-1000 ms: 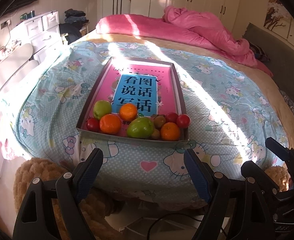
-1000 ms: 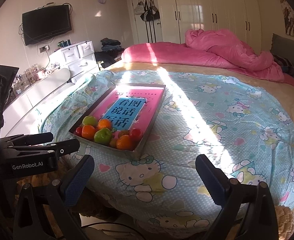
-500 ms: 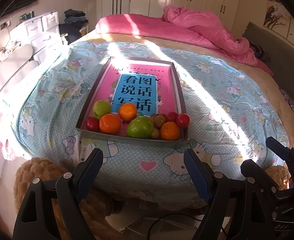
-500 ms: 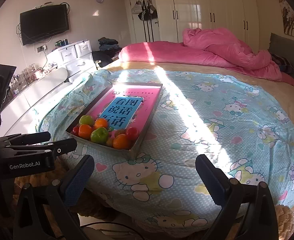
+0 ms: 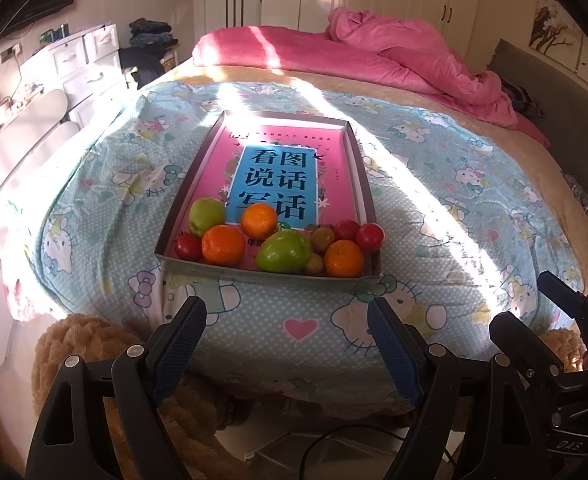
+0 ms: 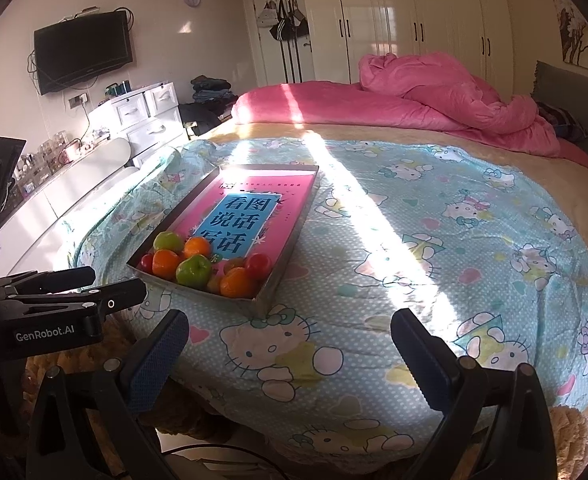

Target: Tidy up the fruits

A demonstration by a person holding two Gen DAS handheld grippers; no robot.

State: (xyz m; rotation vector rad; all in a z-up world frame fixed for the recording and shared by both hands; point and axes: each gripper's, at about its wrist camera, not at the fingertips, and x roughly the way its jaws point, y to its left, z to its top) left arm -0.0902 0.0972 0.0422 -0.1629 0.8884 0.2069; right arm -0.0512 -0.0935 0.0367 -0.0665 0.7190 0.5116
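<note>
Pink lines the shallow grey box lying on the cartoon-cat sheet near the bed's foot edge. Against the box's near wall cluster the fruits: three oranges, two green apples, red tomatoes and small brownish ones, touching one another. The left gripper and right gripper hang off the bed's near edge, jaws wide, gripping nothing.
</note>
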